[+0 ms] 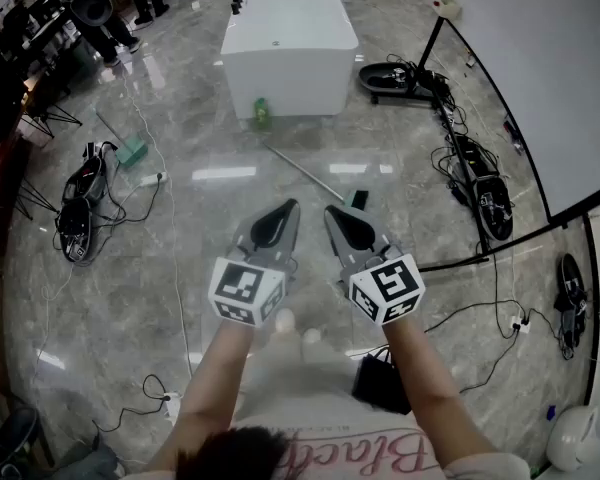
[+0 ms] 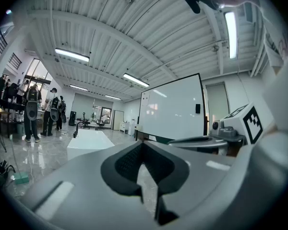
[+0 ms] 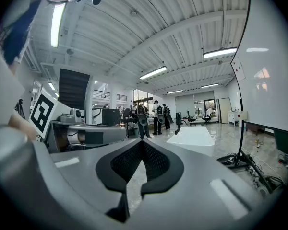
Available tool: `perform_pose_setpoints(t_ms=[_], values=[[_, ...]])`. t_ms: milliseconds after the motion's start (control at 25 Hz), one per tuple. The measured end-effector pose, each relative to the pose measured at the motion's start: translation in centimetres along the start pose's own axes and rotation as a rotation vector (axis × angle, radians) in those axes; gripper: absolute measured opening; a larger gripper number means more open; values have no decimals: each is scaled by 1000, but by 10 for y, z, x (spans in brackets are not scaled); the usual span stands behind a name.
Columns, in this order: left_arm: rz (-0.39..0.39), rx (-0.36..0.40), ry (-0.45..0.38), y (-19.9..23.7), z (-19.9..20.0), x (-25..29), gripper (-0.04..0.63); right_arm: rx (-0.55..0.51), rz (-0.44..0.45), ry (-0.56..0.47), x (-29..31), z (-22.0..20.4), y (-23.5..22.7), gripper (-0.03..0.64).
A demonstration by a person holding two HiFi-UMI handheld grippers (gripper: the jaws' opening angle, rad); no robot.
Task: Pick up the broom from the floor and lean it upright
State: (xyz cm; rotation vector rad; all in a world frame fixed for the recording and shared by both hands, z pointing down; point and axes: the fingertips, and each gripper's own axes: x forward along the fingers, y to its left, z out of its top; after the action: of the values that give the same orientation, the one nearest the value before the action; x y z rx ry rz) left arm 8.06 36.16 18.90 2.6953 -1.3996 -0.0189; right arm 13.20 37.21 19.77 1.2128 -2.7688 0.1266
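Both arms reach forward, left tongs (image 1: 288,210) and right tongs (image 1: 333,213) side by side, each closed on nothing. Just beyond them the broom (image 1: 306,175) lies flat on the floor, untouched. Grasping, lifting and leaning all remain, I'd say.

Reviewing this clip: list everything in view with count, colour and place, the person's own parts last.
broom: one, silver handle, lying on the floor ahead
tub: one, white, beyond the broom
bottle: one, green, at the tub's foot
whiteboard: one, white, right side
bag: one, black, by the person's feet
cables: many, black, across the floor
people: several, dark clothes, far left
left gripper: grey, fingers together, empty
right gripper: grey, fingers together, empty
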Motion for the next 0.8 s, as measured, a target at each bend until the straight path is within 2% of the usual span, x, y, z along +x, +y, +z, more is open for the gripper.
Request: perform_pose_setpoints(t_ms=[400, 800], values=[[17, -8, 7, -5, -4, 5, -2, -2, 23, 10, -3, -2, -6, 0], [72, -32, 11, 15, -14, 3, 0, 8, 74, 37, 10, -13, -5, 1]])
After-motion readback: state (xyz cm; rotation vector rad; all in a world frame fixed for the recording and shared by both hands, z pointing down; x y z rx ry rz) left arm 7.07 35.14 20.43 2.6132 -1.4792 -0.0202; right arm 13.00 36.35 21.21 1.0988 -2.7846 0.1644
